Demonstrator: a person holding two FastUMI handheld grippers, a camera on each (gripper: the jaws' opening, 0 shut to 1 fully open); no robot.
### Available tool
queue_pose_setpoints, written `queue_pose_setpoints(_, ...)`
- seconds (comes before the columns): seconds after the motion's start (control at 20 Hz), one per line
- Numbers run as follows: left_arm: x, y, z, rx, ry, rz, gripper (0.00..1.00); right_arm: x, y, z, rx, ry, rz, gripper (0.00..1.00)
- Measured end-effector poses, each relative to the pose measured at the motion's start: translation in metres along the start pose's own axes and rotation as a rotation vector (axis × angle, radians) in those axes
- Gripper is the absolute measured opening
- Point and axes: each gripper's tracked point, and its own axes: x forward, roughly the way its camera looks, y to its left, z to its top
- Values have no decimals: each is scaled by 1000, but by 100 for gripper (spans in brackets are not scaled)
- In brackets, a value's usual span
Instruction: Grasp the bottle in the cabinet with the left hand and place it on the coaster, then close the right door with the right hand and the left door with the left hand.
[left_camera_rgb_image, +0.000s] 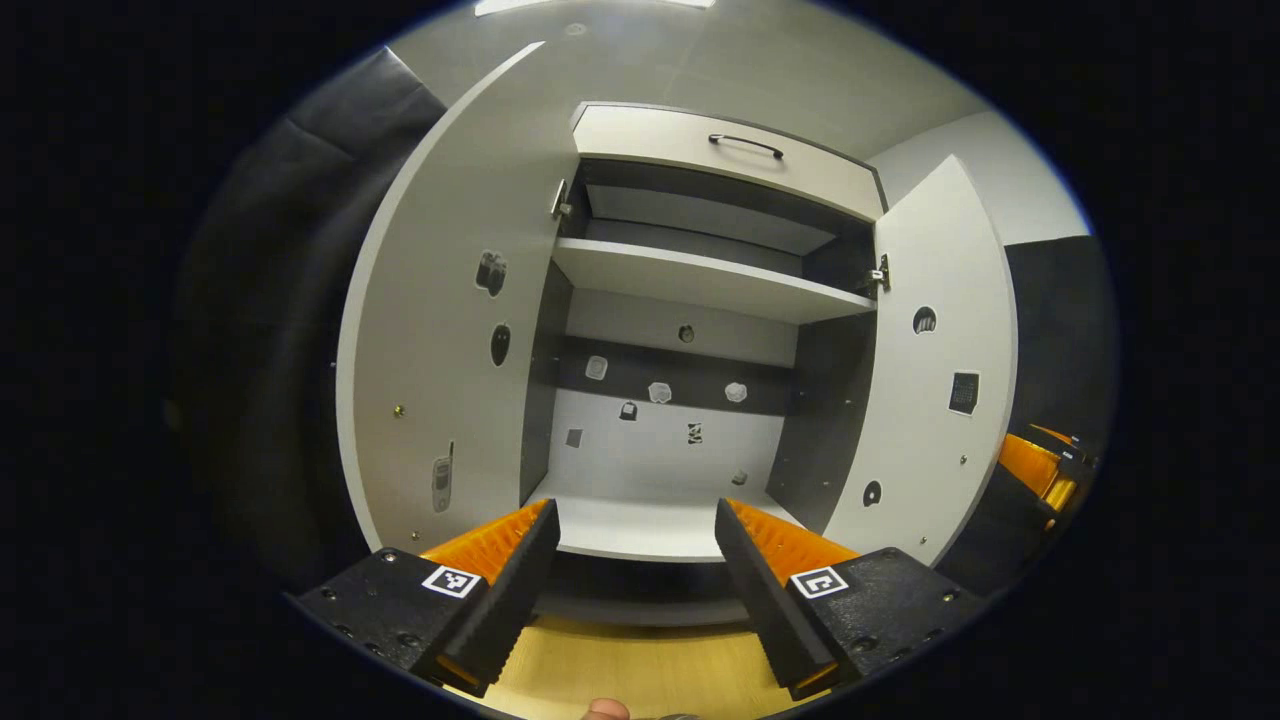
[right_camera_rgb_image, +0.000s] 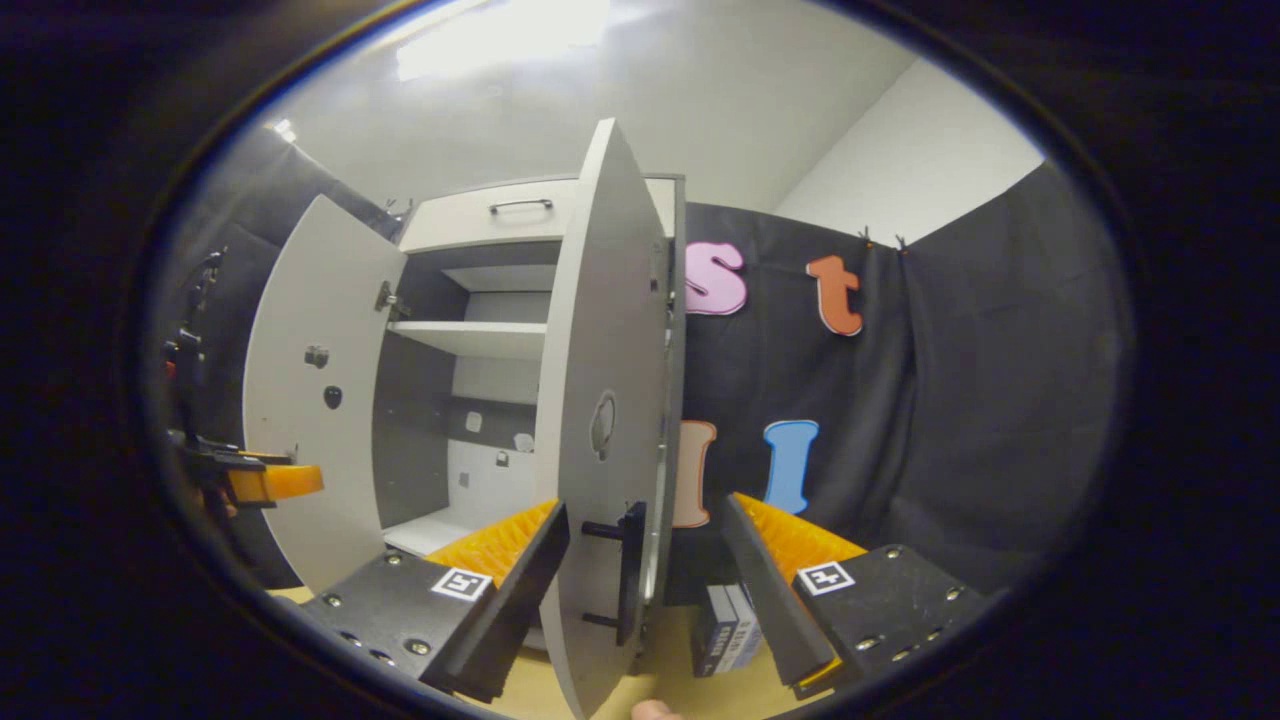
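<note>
The grey cabinet (left_camera_rgb_image: 700, 285) stands open in front of me, its lower shelf (left_camera_rgb_image: 640, 525) bare. My left gripper (left_camera_rgb_image: 637, 510) is open just before that shelf with nothing between its fingers. The left door (left_camera_rgb_image: 450, 350) and the right door (left_camera_rgb_image: 940, 370) both swing outward. In the right gripper view the right door (right_camera_rgb_image: 600, 400) is seen nearly edge-on, and its black handle (right_camera_rgb_image: 630, 570) lies between the fingers of my open right gripper (right_camera_rgb_image: 648, 505). Whether a finger touches the door I cannot tell. The left door (right_camera_rgb_image: 310, 420) hangs open at the left.
A closed drawer with a bar handle (left_camera_rgb_image: 745, 145) tops the cabinet. Small stickers dot the doors and back panel. The wooden tabletop (left_camera_rgb_image: 620, 665) lies below. A small box (right_camera_rgb_image: 730, 625) stands on it beside the right door. The other gripper (right_camera_rgb_image: 260, 480) hovers by the left door.
</note>
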Motion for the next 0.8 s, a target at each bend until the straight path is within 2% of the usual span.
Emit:
queue_pose_setpoints(0.2, 0, 18, -5, 1, 16, 48, 96, 20, 32, -7, 60, 8, 101, 93)
queue_pose_setpoints(0.25, -1, 24, -5, 3, 20, 67, 97, 26, 38, -9, 72, 13, 117, 95)
queue_pose_setpoints(0.6, -15, 50, -6, -23, 31, 175, 96, 64, 92, -18, 187, 58, 268, 95)
queue_pose_setpoints(0.65, -17, 52, -5, -23, 30, 186, 97, 67, 99, -19, 194, 60, 286, 93)
queue_pose_setpoints(0.7, -19, 54, -5, -21, 26, 195, 96, 69, 105, -16, 195, 56, 300, 99)
queue_pose_setpoints(0.8, -23, 57, -3, -16, 19, 211, 96, 71, 113, -12, 193, 43, 320, 96)
